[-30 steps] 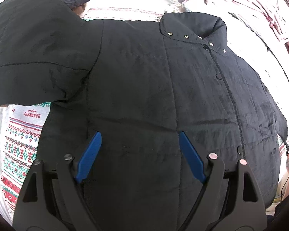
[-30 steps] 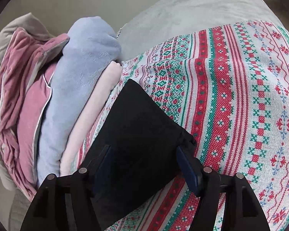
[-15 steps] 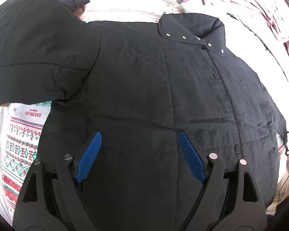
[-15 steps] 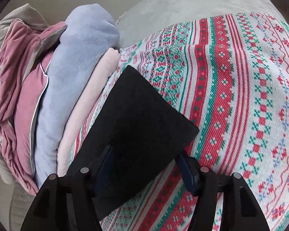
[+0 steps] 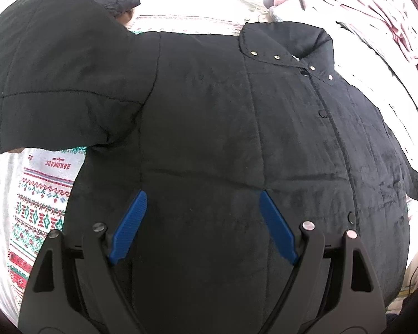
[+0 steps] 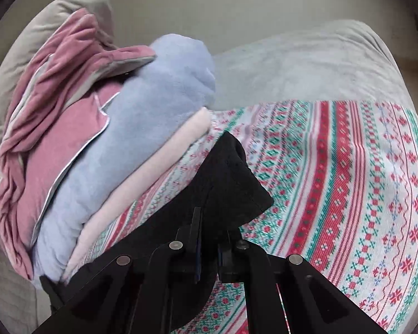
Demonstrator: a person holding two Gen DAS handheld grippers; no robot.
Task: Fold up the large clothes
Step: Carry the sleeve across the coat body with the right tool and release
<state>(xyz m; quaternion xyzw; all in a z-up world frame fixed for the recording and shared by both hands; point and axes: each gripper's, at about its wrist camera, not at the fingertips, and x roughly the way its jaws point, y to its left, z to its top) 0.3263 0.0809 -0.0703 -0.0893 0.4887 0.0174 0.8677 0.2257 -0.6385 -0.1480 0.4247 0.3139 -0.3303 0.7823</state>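
Note:
A large black quilted jacket [image 5: 223, 128] lies front up on a patterned cloth, collar and snap buttons at the upper right, one sleeve [image 5: 55, 83] spread to the left. My left gripper [image 5: 202, 203] is open above the jacket's lower body, with its blue pads [image 5: 131, 222] wide apart. In the right wrist view my right gripper [image 6: 209, 222] is shut on the black cuff of the jacket's other sleeve [image 6: 225, 183], which lies over the patterned cloth [image 6: 348, 181].
A stack of folded clothes stands at the left of the right wrist view: pink velvet [image 6: 55, 117], blue fleece [image 6: 142, 139], pale pink [image 6: 158, 178]. A grey cushion [image 6: 292, 64] lies behind. Crumpled pink and white bedding [image 5: 376, 27] lies beyond the collar.
My right gripper has closed from wide open onto the black sleeve cuff. My left gripper has stayed open and shifted only slightly over the jacket.

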